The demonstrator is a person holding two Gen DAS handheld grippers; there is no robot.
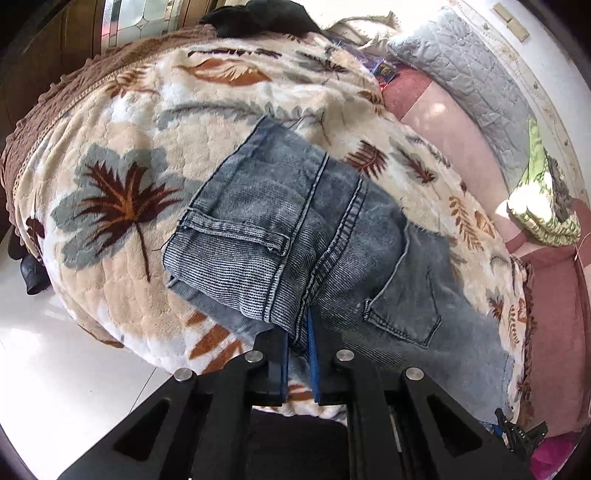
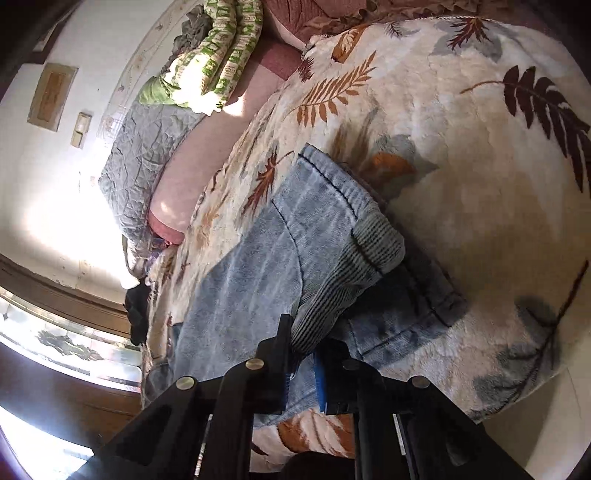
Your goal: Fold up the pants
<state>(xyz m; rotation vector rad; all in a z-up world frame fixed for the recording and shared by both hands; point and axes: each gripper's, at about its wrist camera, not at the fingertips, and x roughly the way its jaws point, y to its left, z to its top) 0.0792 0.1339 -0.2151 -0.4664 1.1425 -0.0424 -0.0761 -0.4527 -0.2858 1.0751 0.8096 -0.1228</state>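
Note:
Blue jeans [image 1: 280, 221] lie partly folded on a leaf-print blanket [image 1: 122, 122], with a back pocket facing up at the right. My left gripper [image 1: 298, 332] is shut on the jeans at a thick folded seam edge near me. In the right wrist view the jeans [image 2: 258, 254] lie on the same blanket [image 2: 461, 166]. My right gripper [image 2: 303, 343] is shut on the jeans at a ribbed folded hem edge, with cloth bunched between the blue pads [image 2: 320, 373].
A grey quilt [image 1: 461, 62] and a pink sheet [image 1: 454, 136] lie beyond the blanket. A green-and-white bundle [image 1: 543, 206] sits on the sheet. A dark garment [image 1: 258, 16] lies at the far end. White floor [image 1: 55, 350] is at the left.

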